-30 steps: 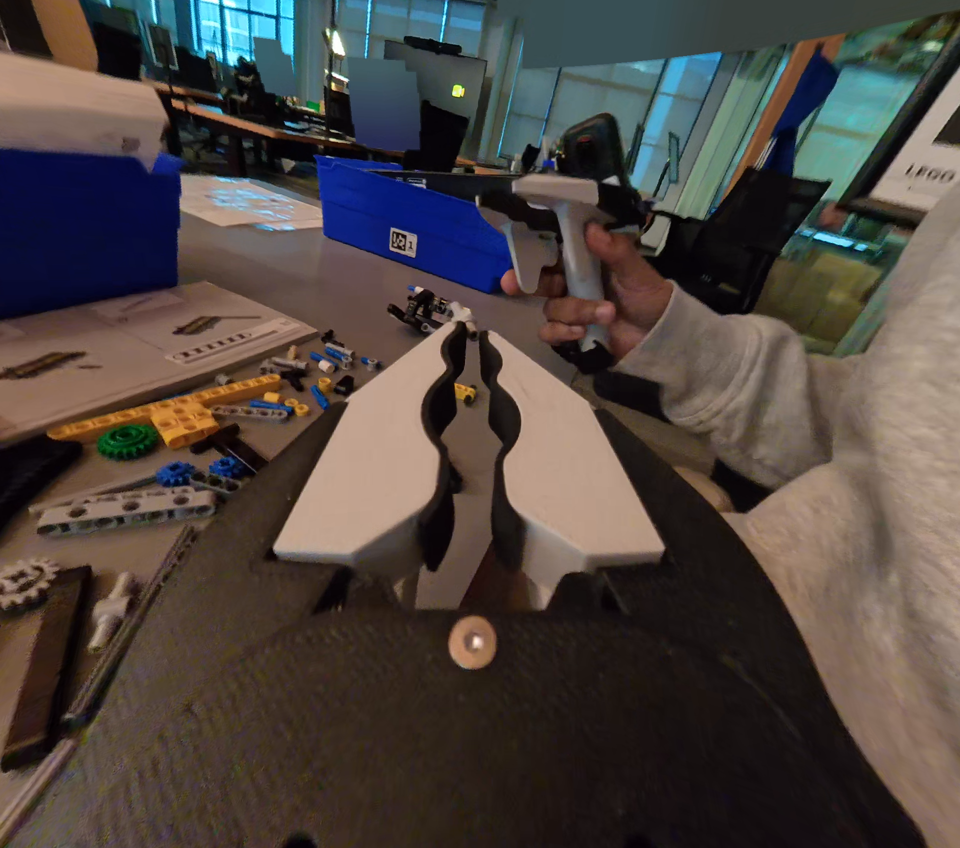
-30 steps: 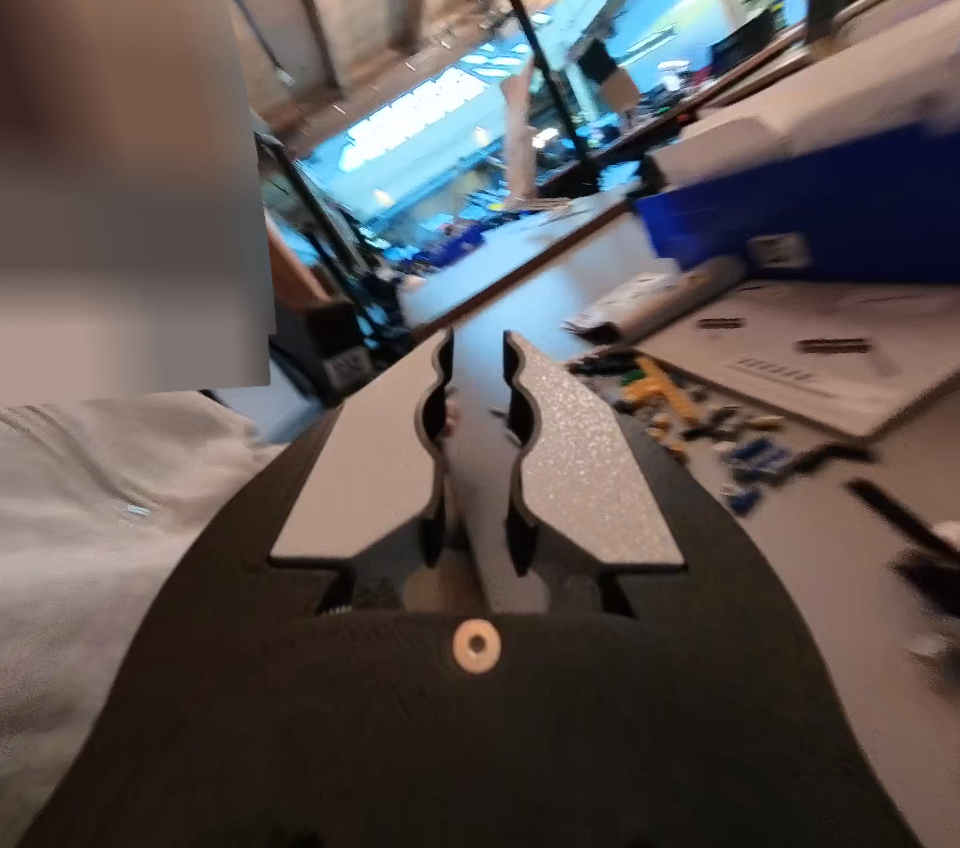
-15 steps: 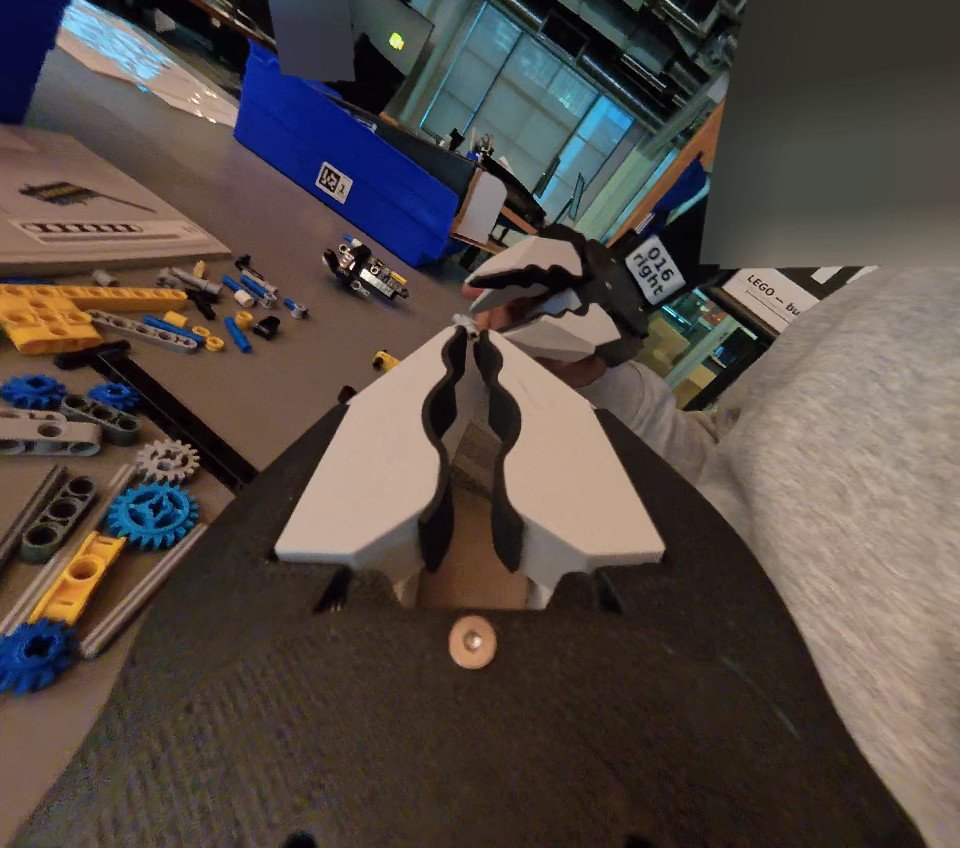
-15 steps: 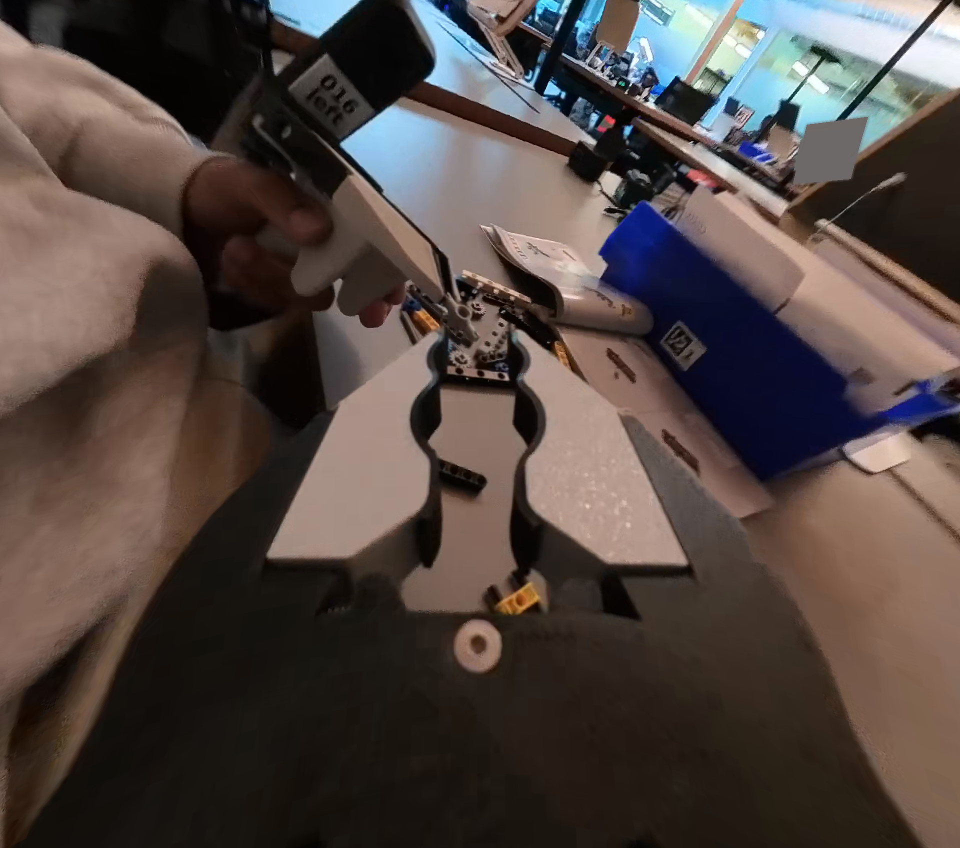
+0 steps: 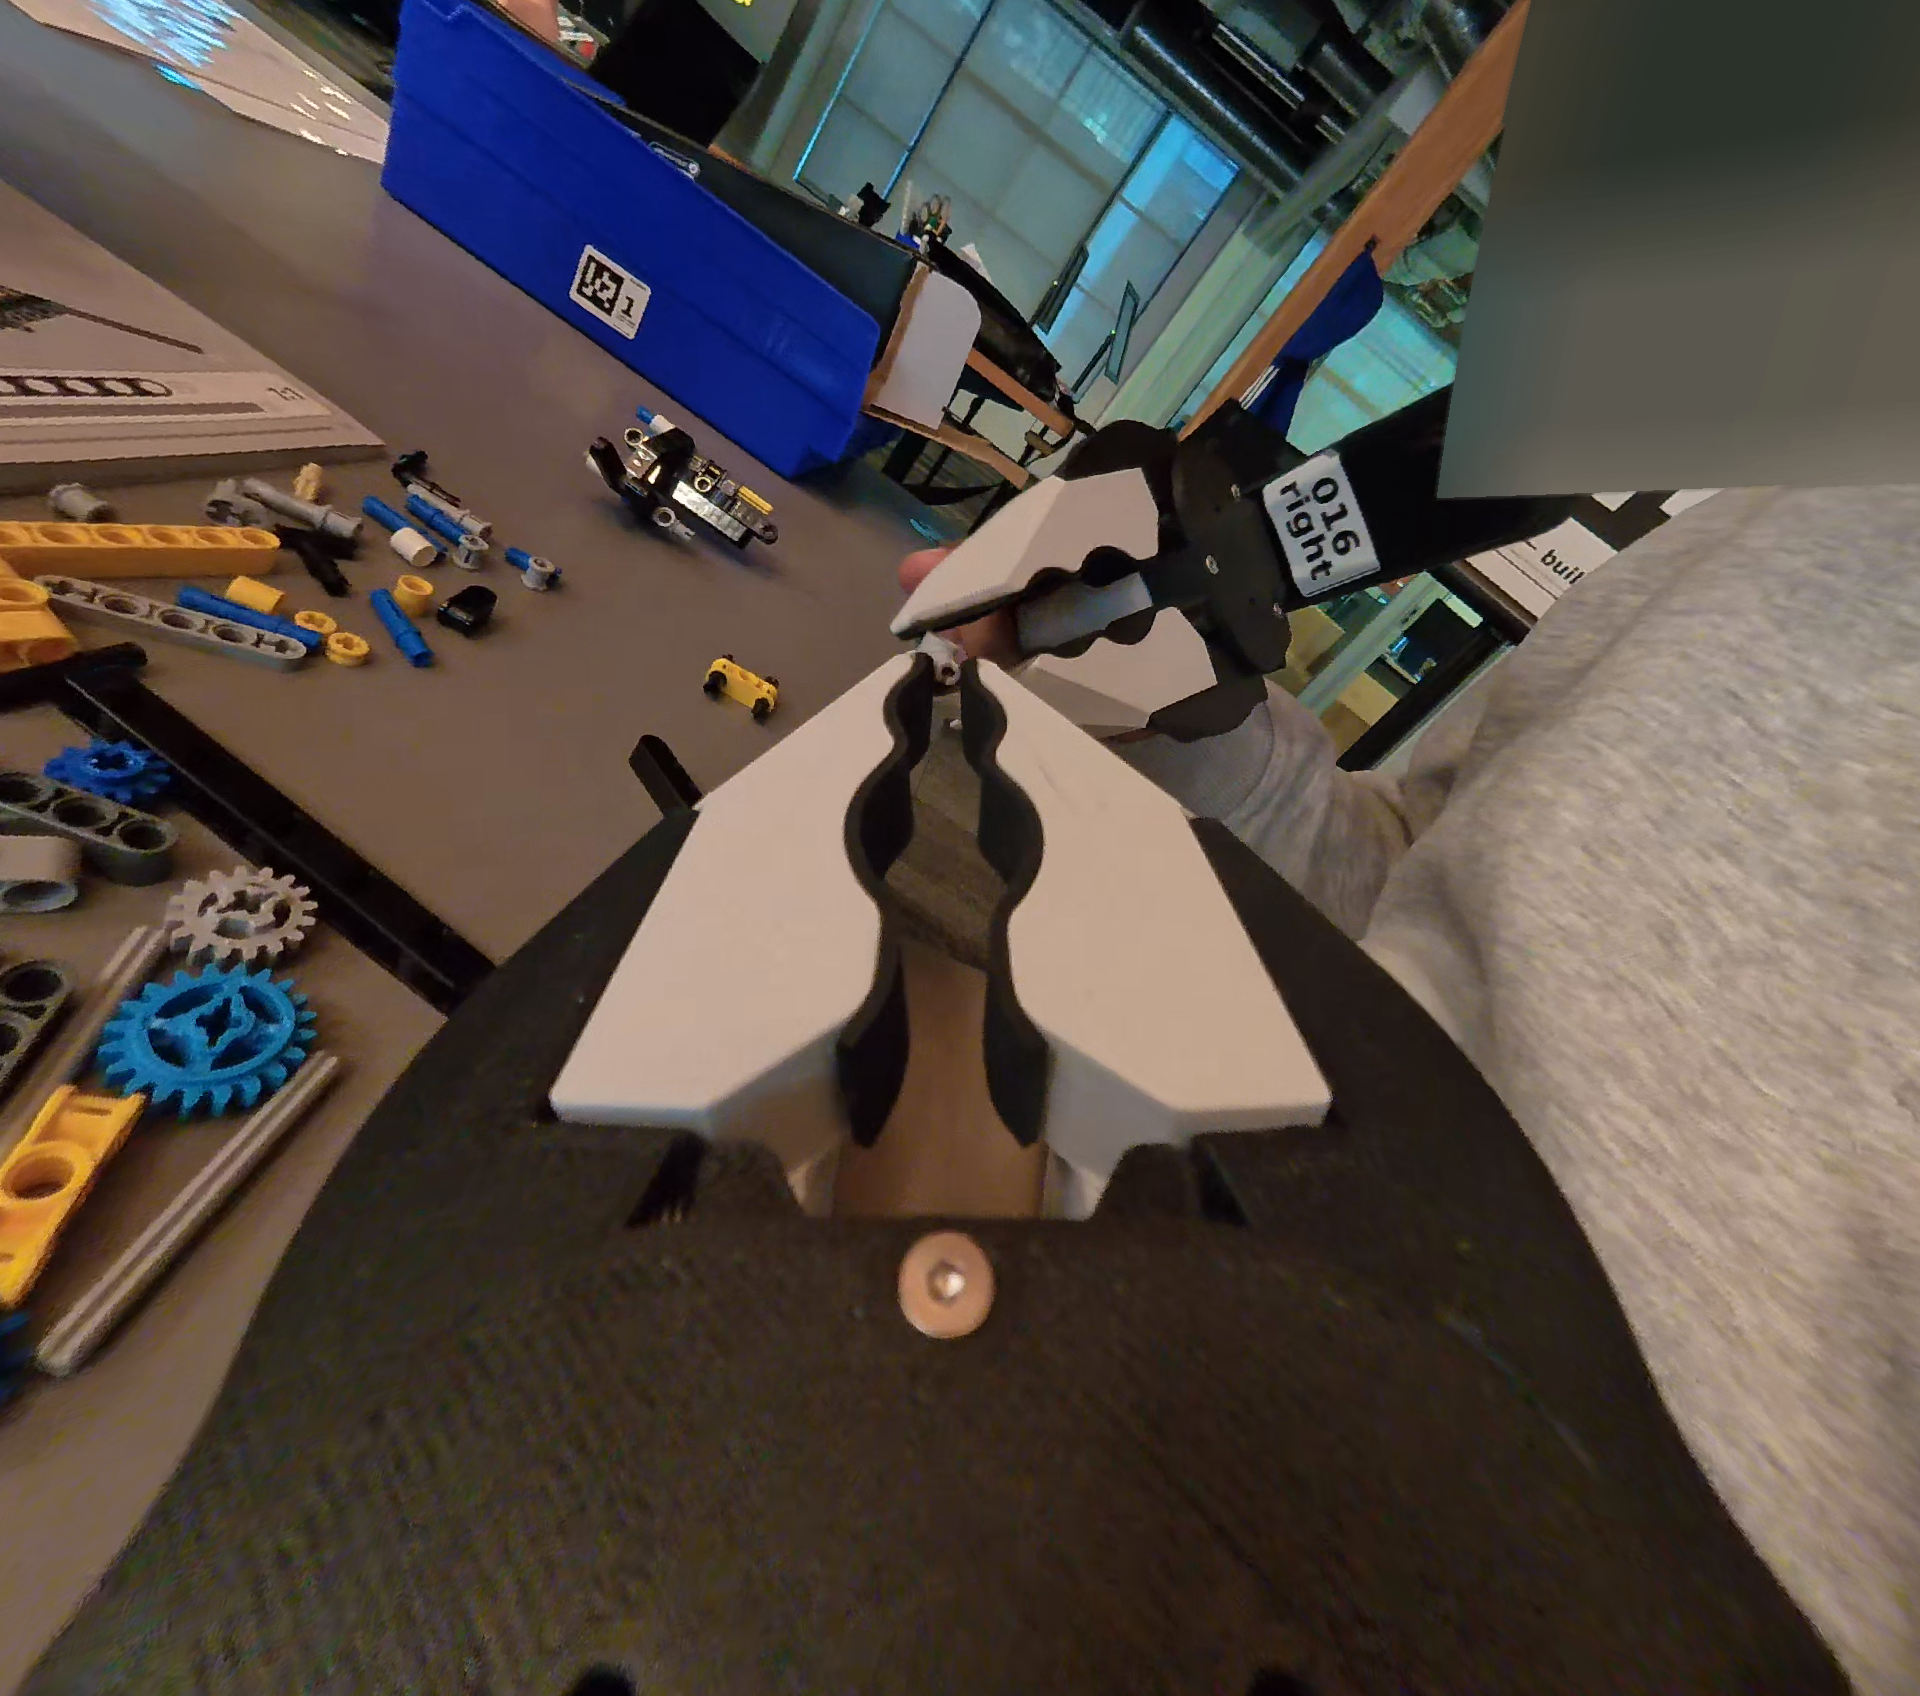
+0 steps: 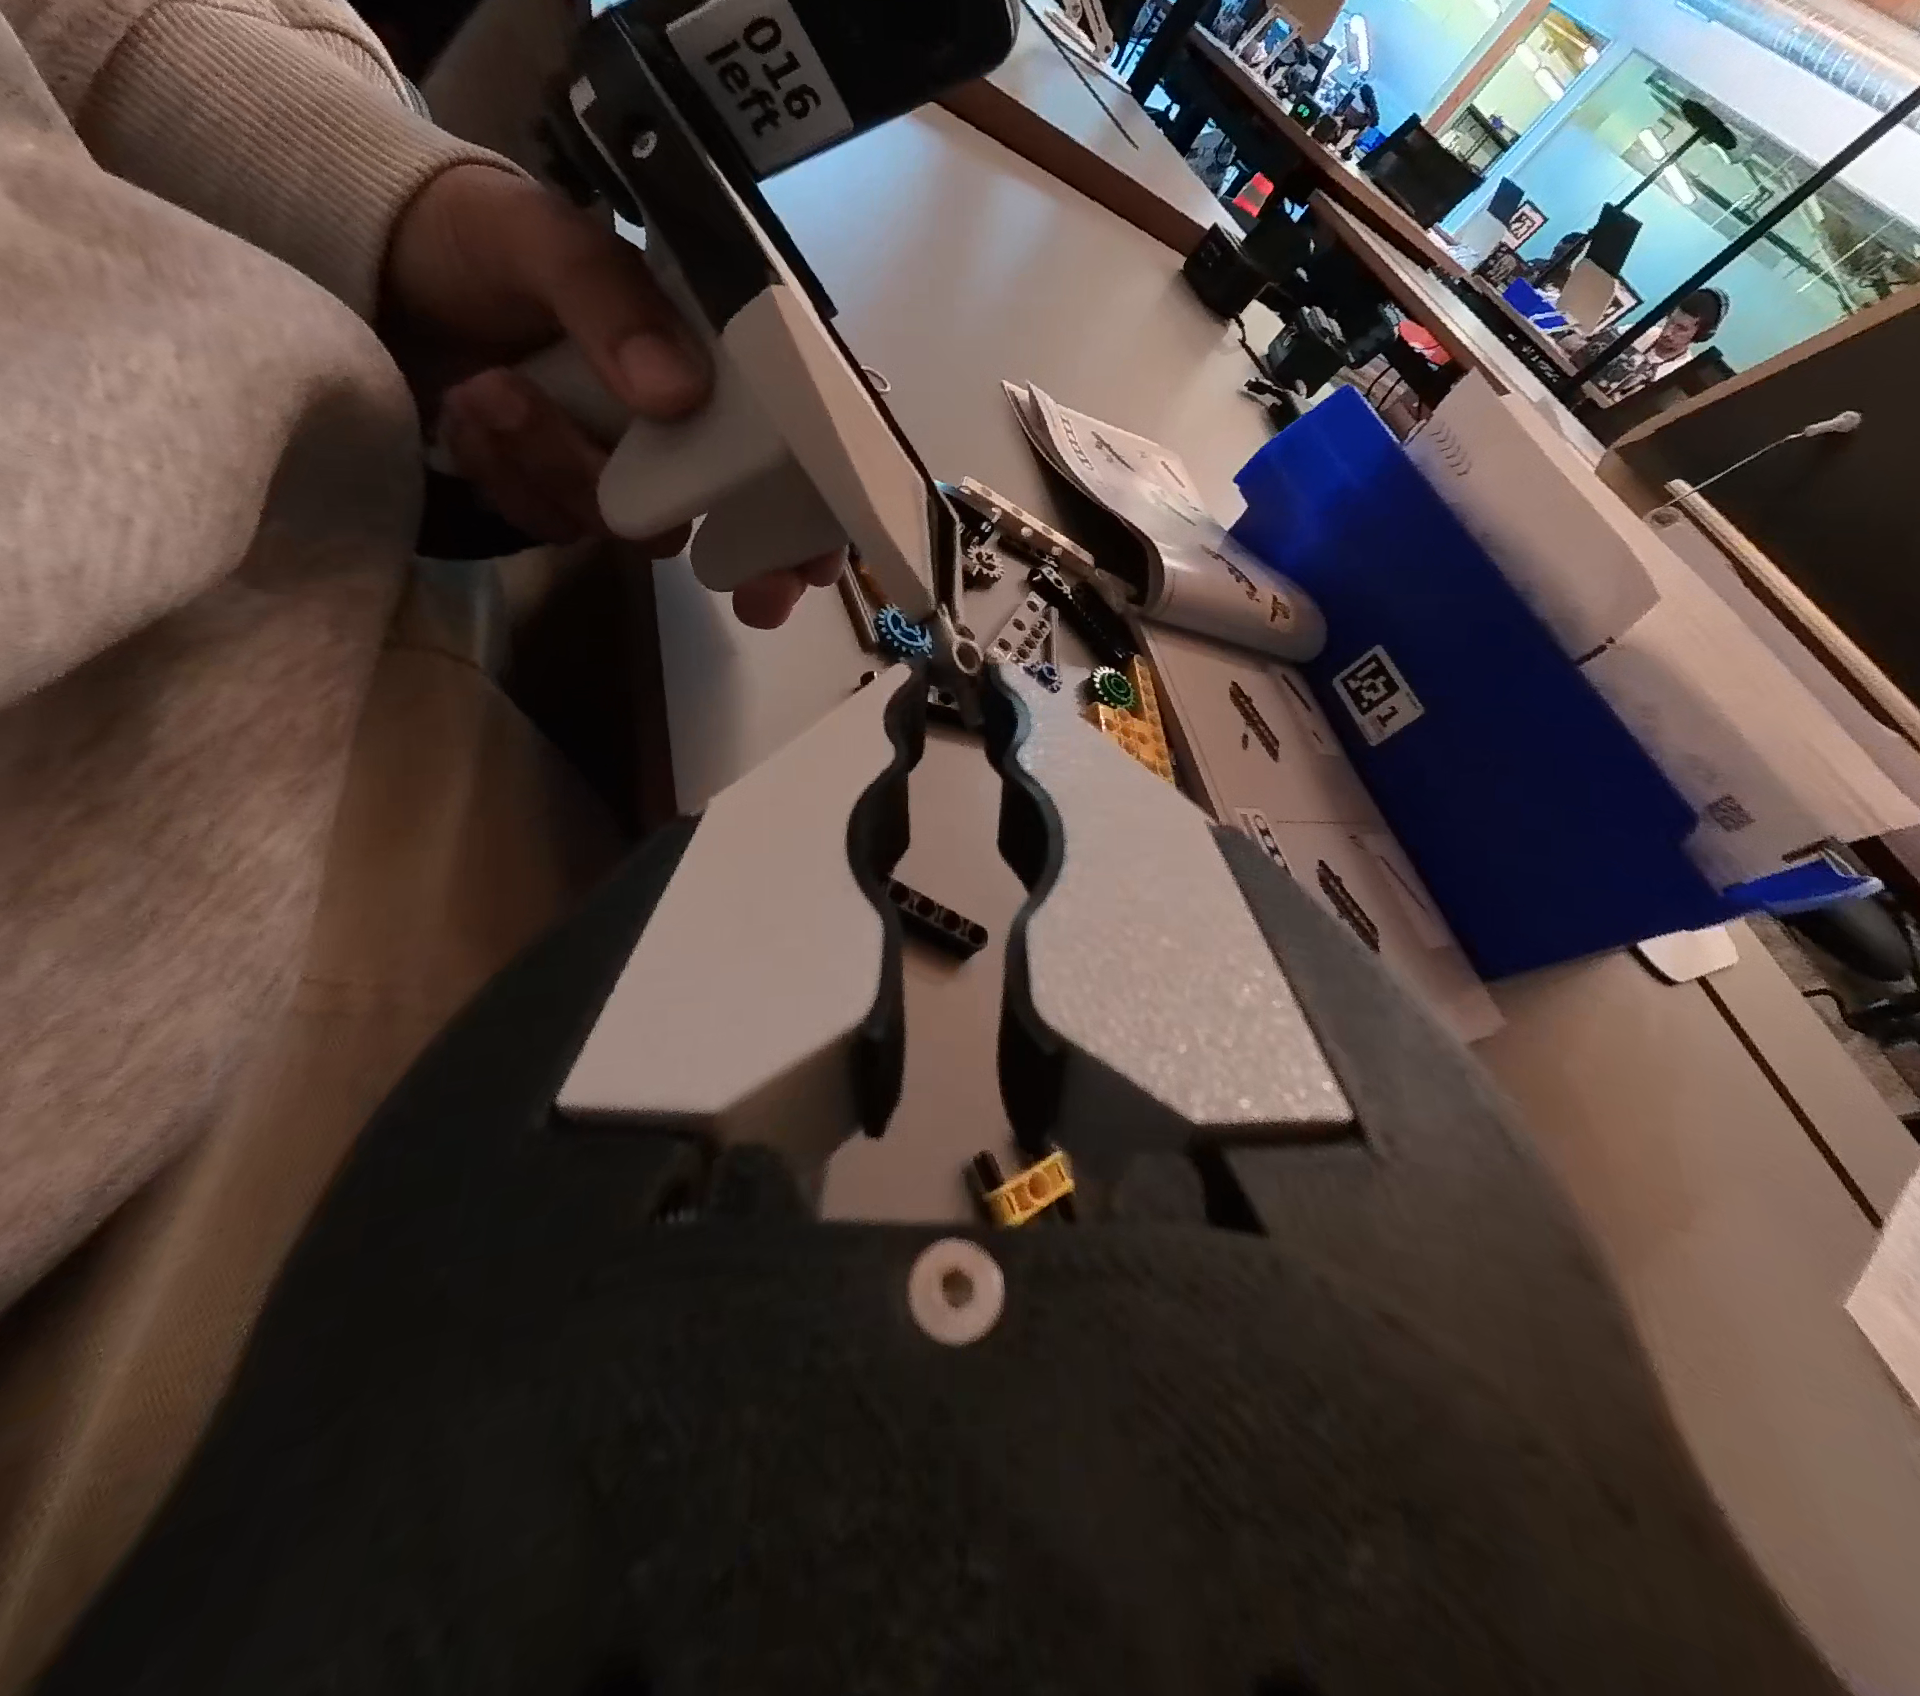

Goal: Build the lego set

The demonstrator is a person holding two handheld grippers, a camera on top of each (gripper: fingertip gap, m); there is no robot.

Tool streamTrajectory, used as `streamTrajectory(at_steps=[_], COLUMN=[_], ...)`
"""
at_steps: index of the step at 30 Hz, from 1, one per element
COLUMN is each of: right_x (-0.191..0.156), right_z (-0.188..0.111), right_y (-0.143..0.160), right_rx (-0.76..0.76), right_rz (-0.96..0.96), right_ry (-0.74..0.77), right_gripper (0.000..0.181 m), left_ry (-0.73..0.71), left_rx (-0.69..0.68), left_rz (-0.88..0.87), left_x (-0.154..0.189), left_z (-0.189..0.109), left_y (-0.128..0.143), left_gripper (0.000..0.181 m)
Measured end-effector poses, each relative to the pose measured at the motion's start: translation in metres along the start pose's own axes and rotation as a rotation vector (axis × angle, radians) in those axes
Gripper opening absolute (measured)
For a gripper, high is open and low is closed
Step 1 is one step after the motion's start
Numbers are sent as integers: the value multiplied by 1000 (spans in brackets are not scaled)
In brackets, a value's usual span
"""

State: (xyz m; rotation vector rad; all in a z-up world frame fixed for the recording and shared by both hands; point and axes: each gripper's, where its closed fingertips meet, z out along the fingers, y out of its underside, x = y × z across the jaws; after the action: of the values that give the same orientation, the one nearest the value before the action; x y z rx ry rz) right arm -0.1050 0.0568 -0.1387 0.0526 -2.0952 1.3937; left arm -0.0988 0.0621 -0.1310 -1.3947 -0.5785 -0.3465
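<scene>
My left gripper (image 5: 940, 672) is shut on a small grey pin (image 5: 943, 667) and holds it above the table's near edge. My right gripper (image 6: 956, 688) meets it tip to tip, its jaws drawn narrow around the same grey pin (image 6: 963, 659). The right gripper also shows side-on in the left wrist view (image 5: 920, 626), and the left gripper in the right wrist view (image 6: 935, 607). A small black part-built assembly (image 5: 686, 488) lies on the grey table (image 5: 499, 753). Loose parts lie to its left: a yellow beam (image 5: 135, 550), a blue gear (image 5: 208, 1038) and a grey gear (image 5: 241, 914).
A blue bin (image 5: 623, 264) stands at the back, also in the right wrist view (image 6: 1455, 763). An open instruction booklet (image 5: 125, 389) lies at the left. A small yellow connector (image 5: 740, 682) and a short black beam (image 6: 935, 914) lie near the grippers. A grey sleeve (image 5: 1662, 919) fills the right. Both grippers' tips are close together, under 4 cm apart. The grey gear (image 5: 241, 914) is about equally far from each gripper, around 12 centimeters.
Both grippers swung toward each other and now meet tip to tip. The right gripper's jaws have narrowed around the pin that the left gripper holds.
</scene>
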Motion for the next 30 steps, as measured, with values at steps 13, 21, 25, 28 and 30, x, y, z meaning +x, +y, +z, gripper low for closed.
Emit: streamTrajectory(at_steps=[13, 21, 25, 28, 30], right_x=[-3, -5, -2, 14, 15], right_z=[-1, 0, 0, -7, -11], right_y=[-3, -3, 0, 17, 33], right_rx=[3, -7, -5, -44, -120], right_rz=[-43, -60, -28, 43, 73], right_ry=[-5, -12, 1, 62, 40], right_gripper=[8, 8, 17, 8, 0], left_ry=[-40, -49, -103, -147, -156], left_rx=[-37, -63, -60, -20, 8], left_rz=[87, 105, 124, 82, 56], left_x=[2, 1, -6, -18, -23], left_z=[2, 1, -1, -8, -14], left_y=[3, 5, 3, -6, -13], left_gripper=[3, 2, 2, 2, 2])
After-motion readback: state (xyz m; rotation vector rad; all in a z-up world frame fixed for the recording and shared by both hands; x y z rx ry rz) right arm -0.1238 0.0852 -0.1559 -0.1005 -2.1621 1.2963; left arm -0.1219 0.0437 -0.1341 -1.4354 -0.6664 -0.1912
